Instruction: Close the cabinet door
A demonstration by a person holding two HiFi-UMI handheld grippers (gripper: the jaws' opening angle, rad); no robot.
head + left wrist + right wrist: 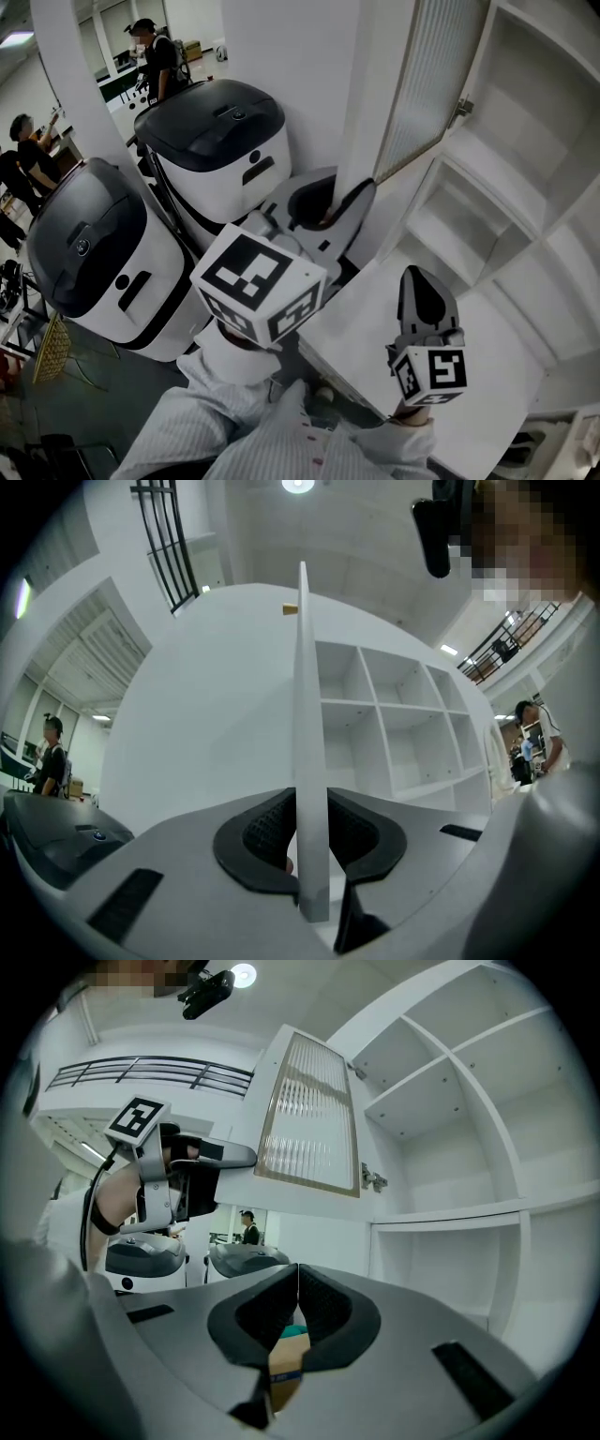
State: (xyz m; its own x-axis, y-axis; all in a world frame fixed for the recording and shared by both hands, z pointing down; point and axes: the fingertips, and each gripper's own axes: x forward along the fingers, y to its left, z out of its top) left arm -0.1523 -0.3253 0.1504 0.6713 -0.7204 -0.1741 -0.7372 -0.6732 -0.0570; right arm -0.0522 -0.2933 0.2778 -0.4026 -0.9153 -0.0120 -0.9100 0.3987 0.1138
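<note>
The cabinet door, white-framed with ribbed glass, stands swung out from the white shelf cabinet. My left gripper is shut on the door's free edge. In the left gripper view that thin white edge runs upright between the black pads, which press on both its sides. The right gripper view has the door at upper left, with the left gripper clamped on its edge. My right gripper hovers lower right over a white ledge, its jaws shut on nothing.
Two large white machines with black lids stand close at the left, beside the door. People work far behind. The open shelves fill the right. A cardboard box lies below the right gripper.
</note>
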